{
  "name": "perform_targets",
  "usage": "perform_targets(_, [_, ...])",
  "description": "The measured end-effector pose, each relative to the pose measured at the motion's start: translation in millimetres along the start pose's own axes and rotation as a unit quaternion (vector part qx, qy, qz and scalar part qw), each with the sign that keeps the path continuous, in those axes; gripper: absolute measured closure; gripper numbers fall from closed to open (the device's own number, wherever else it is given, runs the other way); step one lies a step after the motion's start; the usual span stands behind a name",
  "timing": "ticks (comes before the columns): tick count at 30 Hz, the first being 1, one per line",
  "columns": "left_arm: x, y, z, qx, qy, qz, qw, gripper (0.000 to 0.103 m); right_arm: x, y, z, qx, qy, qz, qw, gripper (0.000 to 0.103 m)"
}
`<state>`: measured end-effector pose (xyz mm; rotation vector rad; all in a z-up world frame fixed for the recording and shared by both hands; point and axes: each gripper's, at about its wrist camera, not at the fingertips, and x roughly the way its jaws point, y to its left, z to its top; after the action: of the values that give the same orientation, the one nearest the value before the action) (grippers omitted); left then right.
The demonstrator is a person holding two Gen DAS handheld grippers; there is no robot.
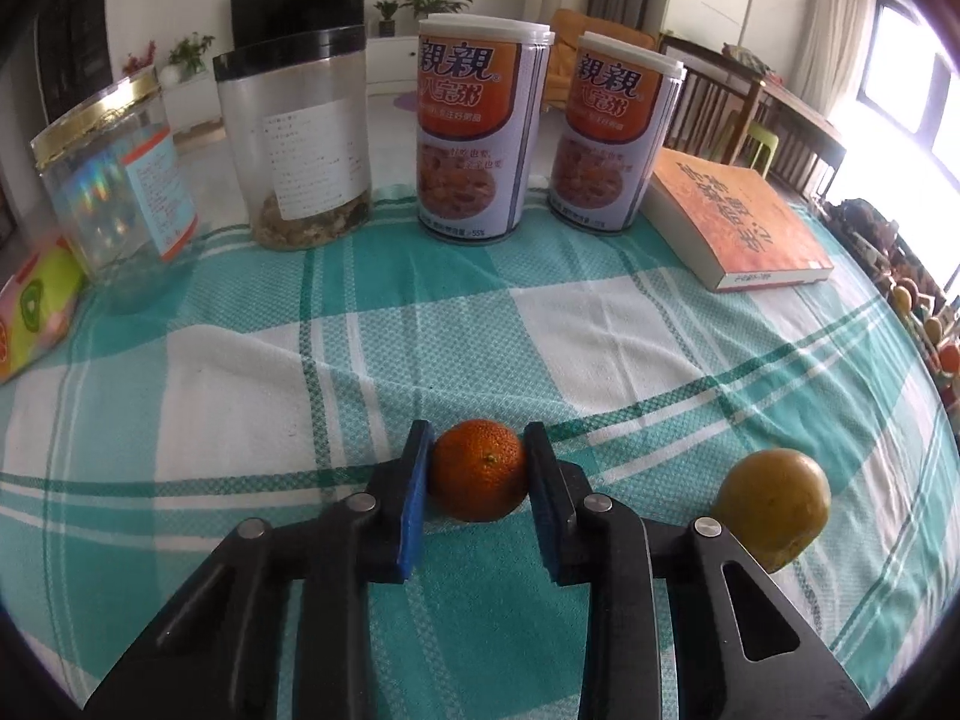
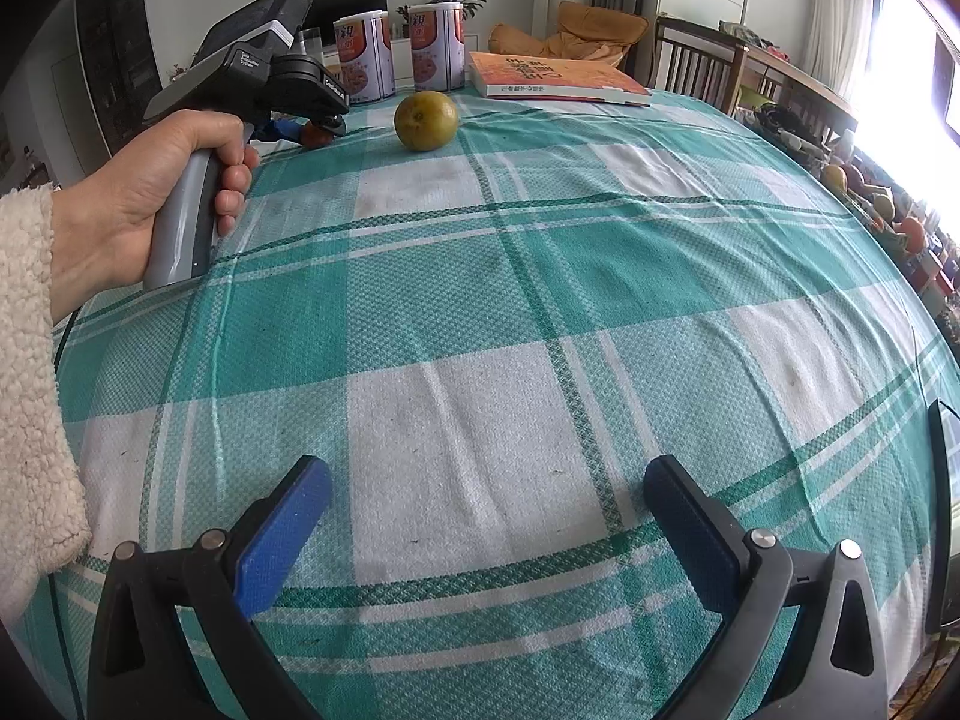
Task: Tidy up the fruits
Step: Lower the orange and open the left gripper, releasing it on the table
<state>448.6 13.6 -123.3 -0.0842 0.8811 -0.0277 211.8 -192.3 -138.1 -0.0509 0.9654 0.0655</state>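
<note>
A small orange tangerine (image 1: 478,471) rests on the teal-and-white checked cloth (image 1: 540,324), and my left gripper (image 1: 478,450) is shut on it, blue pads pressed against both its sides. A yellow-green round fruit (image 1: 774,507) lies on the cloth just right of that gripper. In the right wrist view the same green fruit (image 2: 426,120) sits far back, and a hand holds the left gripper (image 2: 312,131) to its left, the tangerine (image 2: 315,135) peeking out between its fingers. My right gripper (image 2: 489,501) hovers open over bare cloth, nothing between its fingers.
Two porridge cans (image 1: 480,132) (image 1: 612,135), a black-lidded jar (image 1: 297,144) and a gold-lidded jar (image 1: 114,192) line the back of the table. An orange book (image 1: 738,219) lies at the back right, a colourful box (image 1: 36,306) at the left edge. More fruits (image 2: 900,222) sit beyond the right edge.
</note>
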Motion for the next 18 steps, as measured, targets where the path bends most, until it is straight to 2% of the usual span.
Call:
perform_targets(2, [-14.6, 2.0, -5.6, 0.001, -0.008, -0.001, 1.0, 0.073, -0.1, 0.0, 0.1, 0.0, 0.0, 0.0, 1.0, 0.0])
perform_targets(5, [-42.9, 8.4, -21.8, -0.007, 0.006, -0.01, 0.9999, 0.073, -0.1, 0.0, 0.0, 0.0, 0.0, 0.0, 1.0, 0.0])
perform_targets(10, [-109.8, 9.7, -63.1, 0.019, 0.015, -0.005, 0.9997, 0.073, -0.1, 0.0, 0.0, 0.0, 0.0, 0.0, 1.0, 0.0])
perform_targets(14, [-161.3, 11.4, -108.3, 0.015, 0.02, -0.013, 0.9996, 0.072, -0.1, -0.1, 0.1, 0.0, 0.0, 0.0, 1.0, 0.0])
perform_targets(18, [-181.3, 15.4, -163.1, 0.001, 0.046, -0.013, 0.9988, 0.072, -0.3, -0.1, 0.1, 0.0, 0.0, 0.0, 1.0, 0.0])
